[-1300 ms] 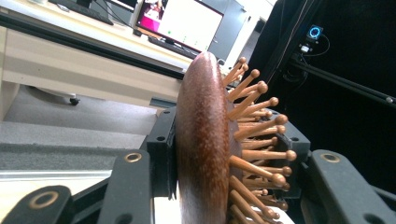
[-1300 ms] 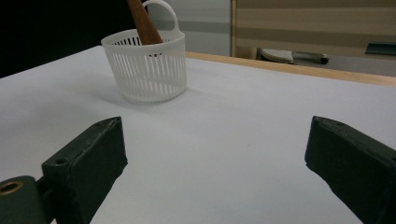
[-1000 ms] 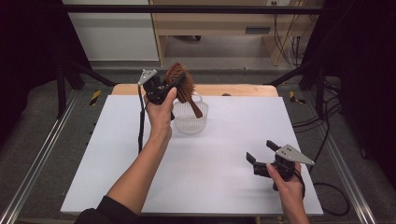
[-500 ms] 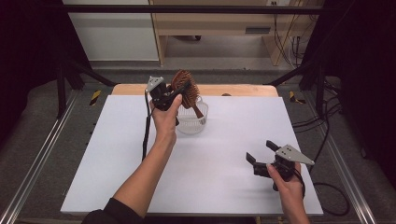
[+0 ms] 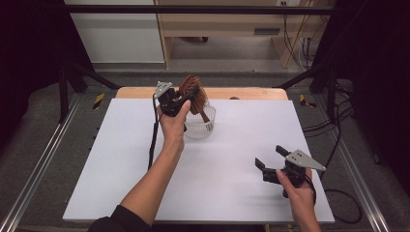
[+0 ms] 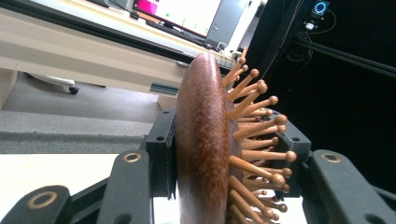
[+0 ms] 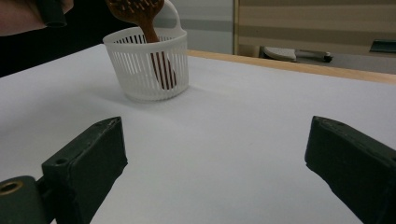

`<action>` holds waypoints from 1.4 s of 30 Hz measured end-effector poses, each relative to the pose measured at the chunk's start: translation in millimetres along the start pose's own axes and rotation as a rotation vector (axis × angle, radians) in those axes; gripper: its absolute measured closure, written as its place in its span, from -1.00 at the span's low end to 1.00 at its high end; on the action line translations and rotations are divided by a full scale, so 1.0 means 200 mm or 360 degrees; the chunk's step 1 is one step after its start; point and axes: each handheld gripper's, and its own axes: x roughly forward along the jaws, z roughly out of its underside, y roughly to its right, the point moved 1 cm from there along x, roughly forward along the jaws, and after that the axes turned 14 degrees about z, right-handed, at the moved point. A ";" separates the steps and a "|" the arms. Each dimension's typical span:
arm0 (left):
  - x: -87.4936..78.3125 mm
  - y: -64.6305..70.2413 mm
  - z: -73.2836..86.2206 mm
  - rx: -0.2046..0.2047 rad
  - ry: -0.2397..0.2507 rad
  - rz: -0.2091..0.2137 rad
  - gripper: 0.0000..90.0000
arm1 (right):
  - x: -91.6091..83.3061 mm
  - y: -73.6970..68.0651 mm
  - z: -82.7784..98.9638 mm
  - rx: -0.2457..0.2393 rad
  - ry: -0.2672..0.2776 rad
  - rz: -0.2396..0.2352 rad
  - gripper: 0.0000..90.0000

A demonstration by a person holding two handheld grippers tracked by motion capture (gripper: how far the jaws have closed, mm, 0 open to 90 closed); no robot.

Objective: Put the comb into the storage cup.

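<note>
While the left gripper [image 5: 180, 99] clamps the head of a wooden hairbrush [image 5: 192, 92] between its jaws, the brush's handle already reaches down inside the white slotted basket [image 5: 199, 126], which serves as the landmark for everything else. The brush head sits above the basket's rim, tilted toward its far-left side, and the handle slants down toward the basket's floor. The right gripper [image 5: 270, 164] waits well apart from the basket, toward the person's near right, with its jaws spread wide and nothing between them.

To finish the step well, the person would likely do best to lower the brush until the handle tip rests on the basket's bottom, then let the head lean on the rim before spreading the jaws. Letting go too high could tip the light basket or let the brush topple out. Opening slowly, and drawing the gripper up and away from the basket rather than sideways, should keep the pins from catching on the jaws.

The left gripper view shows the grip itself: one jaw against the brush's smooth rounded back [image 6: 201, 140], the other on the side of the ball-tipped pins [image 6: 261, 135]. The right gripper view shows what that one lacks, the handle [image 7: 159, 60] seen through the basket's slots [image 7: 149, 65], standing at a slant inside. The high view gives the layout of both hands around the basket on the white table [image 5: 232, 159].
</note>
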 end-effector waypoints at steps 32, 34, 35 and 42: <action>-0.06 -0.06 0.07 -0.0026 -0.0013 -0.0022 0.13 | 0.00 0.00 0.00 -0.0001 -0.0006 -0.0005 -0.88; -0.07 -0.07 0.07 -0.0024 -0.0018 -0.0021 0.12 | 0.00 0.00 0.00 0.0000 -0.0006 -0.0008 -0.88; -0.08 -0.07 0.07 -0.0024 -0.0017 -0.0020 0.12 | 0.00 -0.01 0.00 -0.0001 -0.0006 -0.0009 -0.88; -0.11 -0.10 0.07 -0.0032 -0.0036 -0.0021 0.11 | 0.01 -0.01 0.00 -0.0005 -0.0008 -0.0014 -0.88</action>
